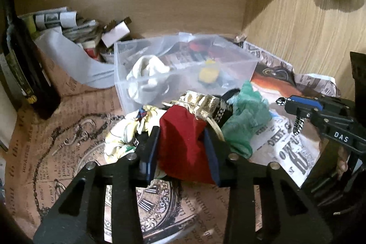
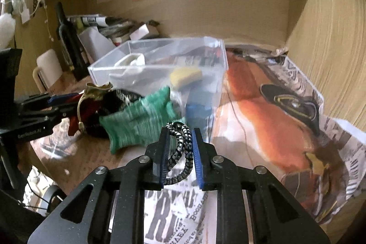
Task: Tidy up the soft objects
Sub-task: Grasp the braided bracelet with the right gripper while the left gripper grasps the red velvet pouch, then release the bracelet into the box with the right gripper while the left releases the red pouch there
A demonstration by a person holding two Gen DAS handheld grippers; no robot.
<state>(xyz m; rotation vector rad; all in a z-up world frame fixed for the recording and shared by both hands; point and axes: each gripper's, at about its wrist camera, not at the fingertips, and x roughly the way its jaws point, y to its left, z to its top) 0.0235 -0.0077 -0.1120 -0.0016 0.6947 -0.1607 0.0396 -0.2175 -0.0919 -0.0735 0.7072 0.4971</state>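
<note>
My left gripper (image 1: 181, 136) is shut on a red cloth pouch with a gold top (image 1: 183, 143), held above the paper-covered table; it also shows at the left of the right wrist view (image 2: 80, 109). My right gripper (image 2: 180, 136) is shut on a black-and-white braided cord loop (image 2: 180, 152); the cord also shows in the left wrist view (image 1: 297, 122). A green knitted cloth (image 2: 139, 120) lies before a clear plastic bin (image 2: 217, 54) that holds a white cloth (image 1: 146, 74) and a yellow sponge (image 2: 186, 76). A yellow-white cloth (image 1: 123, 138) lies left of the pouch.
A dark bottle (image 2: 68, 38) and a white mug (image 2: 48, 68) stand at the left. Folded newspapers and small boxes (image 1: 75, 24) are piled against the wooden back wall. A wooden side wall (image 2: 331, 49) closes the right. Printed paper (image 2: 286, 118) covers the table.
</note>
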